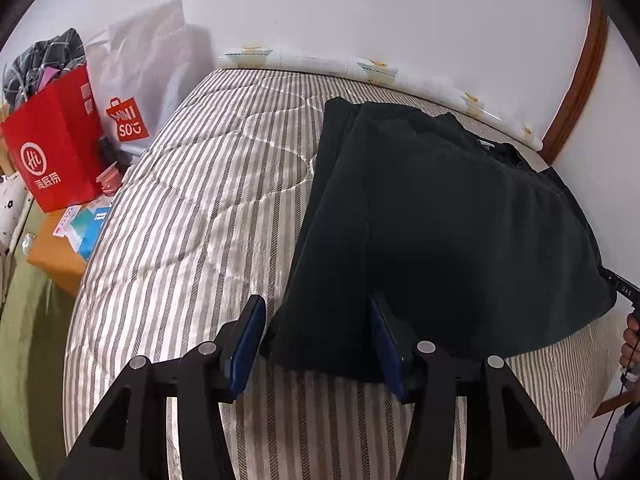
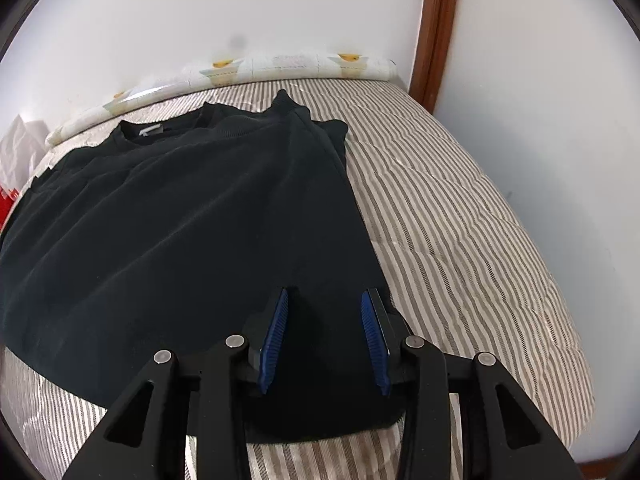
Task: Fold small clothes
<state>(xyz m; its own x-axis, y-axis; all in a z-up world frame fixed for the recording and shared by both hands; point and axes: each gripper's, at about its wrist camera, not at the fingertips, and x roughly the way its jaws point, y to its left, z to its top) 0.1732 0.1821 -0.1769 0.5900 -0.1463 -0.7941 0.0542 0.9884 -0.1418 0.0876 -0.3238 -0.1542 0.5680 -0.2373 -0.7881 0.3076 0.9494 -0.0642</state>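
A dark, almost black knit sweater point(image 2: 180, 220) lies spread on the bed with the beige-and-grey striped quilted cover point(image 1: 192, 208), its collar with a small grey label toward the far edge of the bed by the wall and its hem toward the near edge. Both sleeves appear to be turned in already: along each long side the cloth shows a straight doubled edge, and a cuff pokes up near the collar on the right side, so the garment now reads as a rough rectangle. That puts the fold, by my judgement, partly done, with the lengthwise folds made and the crosswise fold, hem up toward collar, not yet made. The left gripper point(image 1: 318, 340) sits low at the near left corner of the hem with its blue-padded jaws spread apart, one pad over the striped cover and the other over the dark cloth, holding nothing. The right gripper point(image 2: 326, 336) is likewise spread wide over the near right corner of the hem, cloth lying between the pads but not pinched. Off the left edge of the bed stand a red paper shopping bag point(image 1: 56, 140) and a white plastic bag with a red logo point(image 1: 148, 80), well apart from the sweater.
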